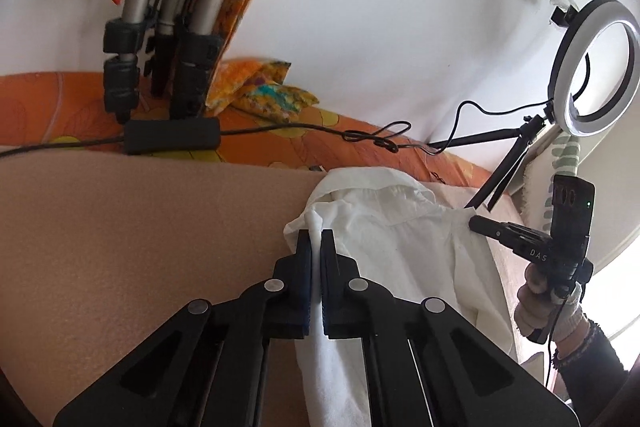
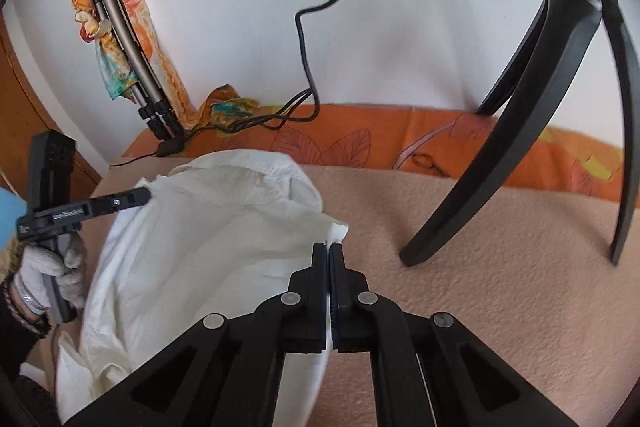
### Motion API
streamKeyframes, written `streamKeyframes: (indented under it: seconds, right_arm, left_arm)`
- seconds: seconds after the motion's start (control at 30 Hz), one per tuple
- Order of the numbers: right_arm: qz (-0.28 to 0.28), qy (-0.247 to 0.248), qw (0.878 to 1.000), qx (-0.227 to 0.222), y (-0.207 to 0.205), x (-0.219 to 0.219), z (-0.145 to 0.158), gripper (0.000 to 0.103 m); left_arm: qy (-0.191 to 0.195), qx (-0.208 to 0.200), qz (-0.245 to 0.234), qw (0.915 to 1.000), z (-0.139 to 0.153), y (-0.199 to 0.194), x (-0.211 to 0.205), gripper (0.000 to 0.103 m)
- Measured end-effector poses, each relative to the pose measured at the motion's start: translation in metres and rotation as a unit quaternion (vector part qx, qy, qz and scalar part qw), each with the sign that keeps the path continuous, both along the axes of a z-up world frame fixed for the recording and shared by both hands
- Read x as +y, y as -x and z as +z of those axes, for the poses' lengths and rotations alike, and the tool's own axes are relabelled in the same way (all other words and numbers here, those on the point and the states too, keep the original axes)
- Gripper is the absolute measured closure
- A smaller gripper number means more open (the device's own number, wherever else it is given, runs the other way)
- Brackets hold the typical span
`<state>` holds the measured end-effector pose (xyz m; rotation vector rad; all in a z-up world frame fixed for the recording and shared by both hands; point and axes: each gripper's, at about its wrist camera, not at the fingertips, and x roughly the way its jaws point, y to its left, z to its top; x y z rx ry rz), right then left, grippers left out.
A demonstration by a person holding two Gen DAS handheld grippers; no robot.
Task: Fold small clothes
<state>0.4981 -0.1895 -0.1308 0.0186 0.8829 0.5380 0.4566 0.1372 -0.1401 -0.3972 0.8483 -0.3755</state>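
Your left hand-held gripper (image 1: 316, 239) pinches a fold of the white shirt (image 1: 404, 239); your right hand-held gripper (image 2: 329, 253) is clamped on its opposite edge; shirt lies rumpled on the beige blanket (image 2: 460, 267), ring light (image 1: 594, 67) beside

shirt (image 2: 208, 227): white cloth, thin, creased
blanket (image 2: 460, 307): beige, nubby, matt
left gripper (image 1: 316, 239): matt black plastic, metal rivets
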Motion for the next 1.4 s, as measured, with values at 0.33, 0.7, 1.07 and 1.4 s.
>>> streamKeyframes:
  seconds: [0.33, 0.7, 1.07, 1.4]
  right_arm:
    - [-0.019, -0.04, 0.999, 0.002, 0.002, -0.012, 0.014, 0.103]
    - [0.004, -0.065, 0.997, -0.05, 0.05, -0.028, 0.078, 0.103]
    - [0.023, -0.06, 0.994, -0.09, 0.157, -0.046, 0.113, 0.103]
    - [0.012, -0.031, 0.996, -0.087, 0.26, -0.06, 0.072, 0.103]
  left_arm:
    - [0.001, -0.018, 0.001, 0.9998, 0.02, 0.012, 0.006, 0.101]
    - [-0.023, -0.088, -0.025, 0.9955, 0.094, 0.075, -0.005, 0.101]
    - [-0.057, -0.129, -0.054, 0.9885, 0.125, 0.177, -0.03, 0.101]
    - [-0.104, -0.115, -0.083, 0.9845, 0.088, 0.272, -0.057, 0.101]
